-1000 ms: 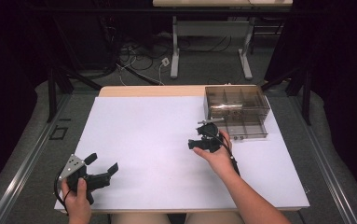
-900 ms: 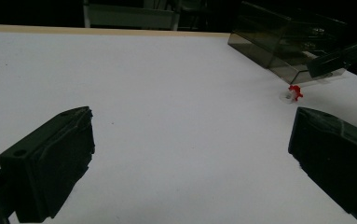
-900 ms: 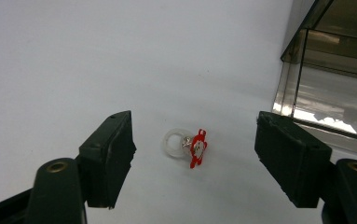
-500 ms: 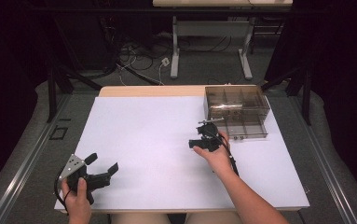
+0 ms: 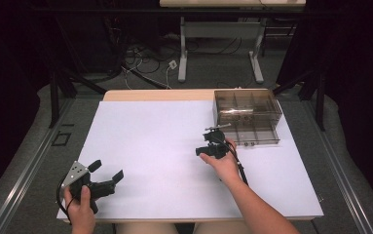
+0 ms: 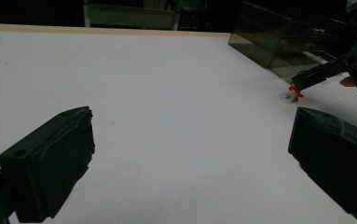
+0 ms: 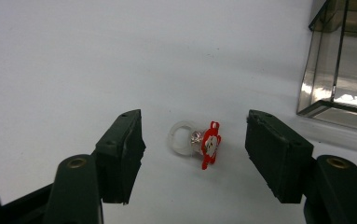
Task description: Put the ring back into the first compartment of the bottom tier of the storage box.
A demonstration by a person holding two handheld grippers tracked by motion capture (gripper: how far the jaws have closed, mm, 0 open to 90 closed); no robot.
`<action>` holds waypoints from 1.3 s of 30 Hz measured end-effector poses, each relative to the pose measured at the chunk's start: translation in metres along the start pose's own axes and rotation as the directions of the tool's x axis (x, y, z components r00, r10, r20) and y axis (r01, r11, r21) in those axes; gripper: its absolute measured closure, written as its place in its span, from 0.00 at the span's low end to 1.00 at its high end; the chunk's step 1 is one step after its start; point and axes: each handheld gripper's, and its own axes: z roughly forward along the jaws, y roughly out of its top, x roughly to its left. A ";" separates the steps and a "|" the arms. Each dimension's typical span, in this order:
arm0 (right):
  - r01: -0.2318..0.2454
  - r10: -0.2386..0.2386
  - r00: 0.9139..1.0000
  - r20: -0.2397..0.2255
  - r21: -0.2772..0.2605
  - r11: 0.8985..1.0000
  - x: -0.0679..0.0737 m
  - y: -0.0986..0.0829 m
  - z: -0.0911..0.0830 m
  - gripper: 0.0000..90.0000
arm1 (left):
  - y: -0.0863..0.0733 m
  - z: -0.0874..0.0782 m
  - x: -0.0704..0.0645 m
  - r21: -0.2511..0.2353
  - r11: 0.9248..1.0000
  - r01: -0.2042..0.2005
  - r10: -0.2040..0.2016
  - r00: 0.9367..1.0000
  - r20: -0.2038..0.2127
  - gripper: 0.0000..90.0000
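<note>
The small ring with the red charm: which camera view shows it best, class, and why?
The right gripper view: the ring lies close up on the white table between the open right gripper jaws. The left gripper view shows it as a far red speck; in the high view the right gripper hides it.

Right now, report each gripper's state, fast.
Left gripper: open, holding nothing, low over the white table.
Right gripper: open, jaws on either side of the toy ring, not touching it.
</note>
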 end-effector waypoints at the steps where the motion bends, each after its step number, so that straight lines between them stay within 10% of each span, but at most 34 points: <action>1: 0.005 -0.005 1.000 0.004 0.004 1.000 0.000 0.000 0.001 0.41 | 0.000 0.000 0.000 0.000 1.000 -0.001 0.001 1.000 -0.001 0.00; 39: -0.070 0.069 0.997 0.033 0.038 0.997 -0.004 0.000 0.016 0.64 | 0.000 0.000 0.000 0.001 1.000 0.000 0.000 1.000 0.001 0.00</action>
